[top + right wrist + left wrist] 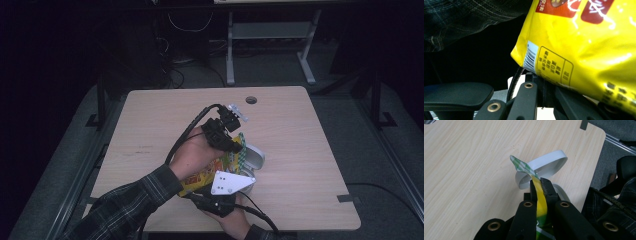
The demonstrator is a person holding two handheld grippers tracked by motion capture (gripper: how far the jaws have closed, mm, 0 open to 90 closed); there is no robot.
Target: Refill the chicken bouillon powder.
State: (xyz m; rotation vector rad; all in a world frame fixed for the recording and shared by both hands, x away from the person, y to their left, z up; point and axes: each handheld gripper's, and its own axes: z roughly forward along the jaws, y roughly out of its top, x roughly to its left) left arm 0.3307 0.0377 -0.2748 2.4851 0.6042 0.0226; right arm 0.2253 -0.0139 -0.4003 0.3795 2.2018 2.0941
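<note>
Bag [210,172] pinched at both ends: left gripper [539,185] and right gripper [541,82] clamped; bowl [254,157] at 3 o'clock. Next, likely tearing: pull apart.

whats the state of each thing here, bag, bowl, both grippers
yellow snack bag: lifted off the table, held between both grippers, looks sealed
green checked bag edge: pinched in the left gripper, bent over above the jaws
white bowl: on the table, tilted, looks empty
left gripper: shut on the bag's edge
right gripper: under the bag's lower edge, seemingly shut on it
table: bare wood around the bowl
</note>
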